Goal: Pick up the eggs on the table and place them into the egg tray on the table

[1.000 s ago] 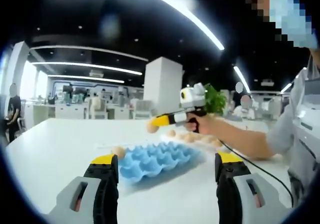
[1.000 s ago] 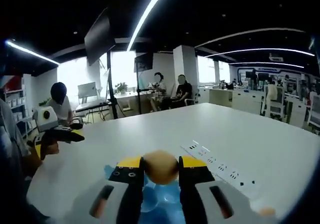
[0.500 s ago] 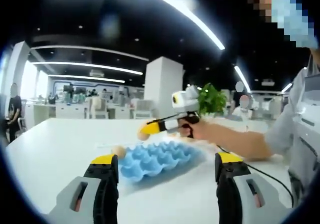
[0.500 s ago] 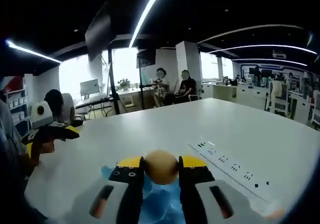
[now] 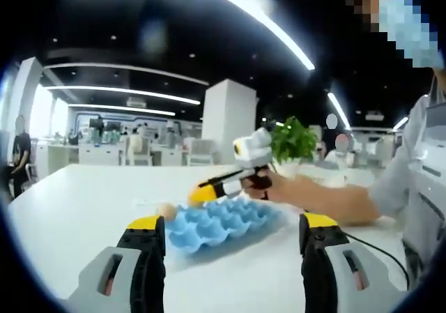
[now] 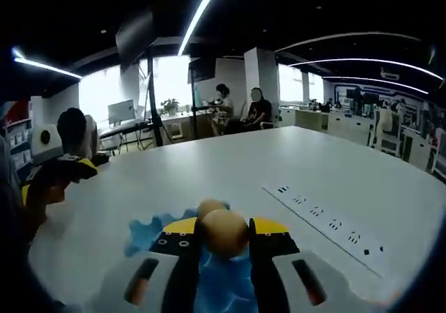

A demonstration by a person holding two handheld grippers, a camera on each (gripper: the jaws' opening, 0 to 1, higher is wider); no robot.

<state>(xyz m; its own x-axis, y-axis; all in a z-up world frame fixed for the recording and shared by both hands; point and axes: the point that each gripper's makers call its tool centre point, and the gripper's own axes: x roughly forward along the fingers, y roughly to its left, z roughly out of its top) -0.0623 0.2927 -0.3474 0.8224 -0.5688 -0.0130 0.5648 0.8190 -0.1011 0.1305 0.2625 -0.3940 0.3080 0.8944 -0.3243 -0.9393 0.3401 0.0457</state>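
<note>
The blue egg tray (image 5: 221, 222) lies on the white table (image 5: 77, 208), ahead of my left gripper (image 5: 231, 228), whose jaws stand wide open with nothing between them. A tan egg (image 5: 165, 210) rests at the tray's far left corner; I cannot tell if it sits in a cup or beside the tray. My right gripper (image 5: 202, 193) comes in from the right, low over the tray's far edge. In the right gripper view, my right gripper (image 6: 224, 228) is shut on a tan egg (image 6: 224, 233) above the tray (image 6: 148, 233), and a second egg (image 6: 210, 207) lies just beyond.
A white power strip (image 6: 324, 222) runs along the table to the right of the tray. The left gripper (image 6: 66, 168), held in a hand, shows at the left. A potted plant (image 5: 293, 142) stands behind the person's arm (image 5: 327, 198). People sit at desks far off.
My right gripper has carried its egg leftward and down, from above the tray's far side to low over its far edge. The left gripper has stayed put and open.
</note>
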